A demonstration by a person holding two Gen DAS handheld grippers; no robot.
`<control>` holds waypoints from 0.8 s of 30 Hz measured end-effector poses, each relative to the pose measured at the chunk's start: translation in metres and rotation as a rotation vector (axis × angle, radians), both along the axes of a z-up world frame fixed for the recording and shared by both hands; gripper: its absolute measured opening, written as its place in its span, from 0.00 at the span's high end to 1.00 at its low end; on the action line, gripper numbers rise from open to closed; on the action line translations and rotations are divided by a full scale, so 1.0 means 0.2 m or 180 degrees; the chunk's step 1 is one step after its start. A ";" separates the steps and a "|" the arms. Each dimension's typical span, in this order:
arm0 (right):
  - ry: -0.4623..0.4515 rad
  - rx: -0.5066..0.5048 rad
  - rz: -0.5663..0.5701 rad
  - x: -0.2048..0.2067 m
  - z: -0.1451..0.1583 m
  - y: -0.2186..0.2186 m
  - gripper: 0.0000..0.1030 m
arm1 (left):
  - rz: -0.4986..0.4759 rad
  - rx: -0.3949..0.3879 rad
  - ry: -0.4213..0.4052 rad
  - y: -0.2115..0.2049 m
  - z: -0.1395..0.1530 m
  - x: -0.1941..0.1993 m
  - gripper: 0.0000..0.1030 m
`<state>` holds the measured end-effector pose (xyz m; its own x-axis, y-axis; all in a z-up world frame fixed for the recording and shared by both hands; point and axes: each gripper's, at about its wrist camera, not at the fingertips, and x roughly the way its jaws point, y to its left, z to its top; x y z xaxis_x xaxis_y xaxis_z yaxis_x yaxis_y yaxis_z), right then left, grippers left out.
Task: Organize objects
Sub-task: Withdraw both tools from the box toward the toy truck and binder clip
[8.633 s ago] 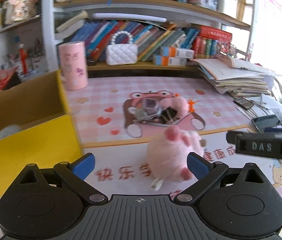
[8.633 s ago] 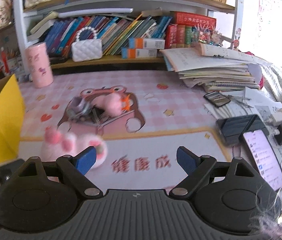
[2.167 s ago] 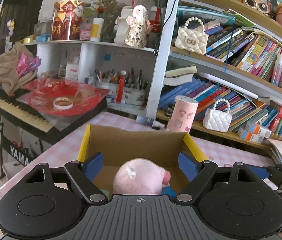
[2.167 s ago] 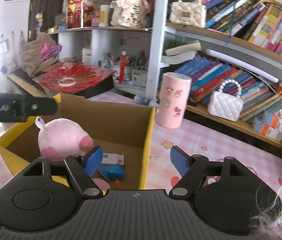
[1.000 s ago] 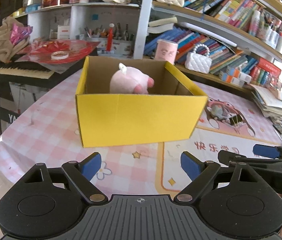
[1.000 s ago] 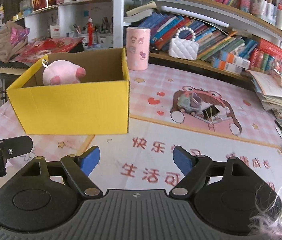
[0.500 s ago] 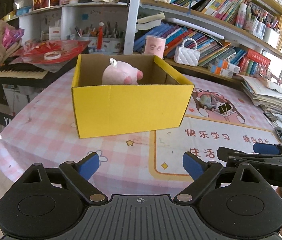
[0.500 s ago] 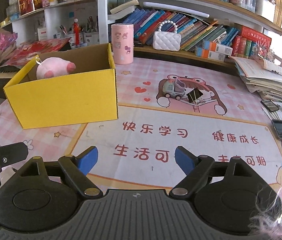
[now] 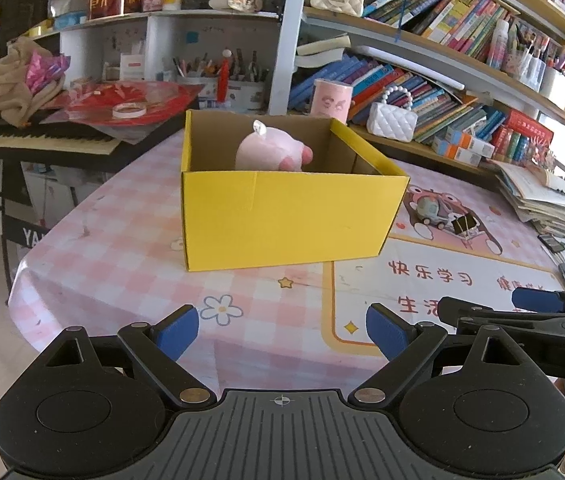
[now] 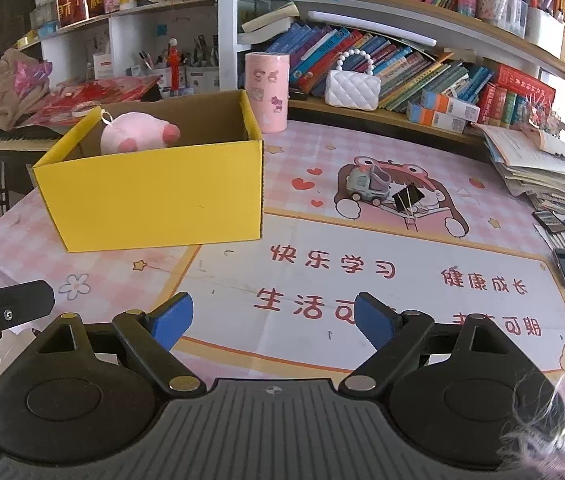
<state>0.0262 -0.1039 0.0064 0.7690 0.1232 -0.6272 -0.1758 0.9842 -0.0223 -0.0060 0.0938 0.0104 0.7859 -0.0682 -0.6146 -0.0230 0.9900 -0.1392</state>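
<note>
So the pink plush toy (image 9: 272, 151) is sitting inside the yellow box (image 9: 290, 216), poking up over the rim. The left gripper (image 9: 281, 330) and right gripper (image 10: 272, 318) are both hanging back near the edge of the surface (image 10: 362, 272), jaws spread wide and holding nothing. A little toy truck (image 10: 366, 186) and a black binder clip (image 10: 408, 196) are lying just beside each other, to the right of the box.
</note>
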 end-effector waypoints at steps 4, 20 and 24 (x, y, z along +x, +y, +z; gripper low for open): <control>-0.0015 -0.0003 0.0006 -0.01 0.00 0.00 0.15 | -0.0002 -0.0002 -0.0004 0.00 0.00 -0.01 0.10; -0.0055 0.0039 -0.0107 -0.05 0.01 -0.09 0.15 | -0.0110 0.0049 -0.0043 -0.09 0.02 -0.03 0.10; -0.0069 0.0049 -0.0103 -0.05 0.02 -0.10 0.15 | -0.0114 0.0052 -0.0040 -0.11 0.03 -0.03 0.10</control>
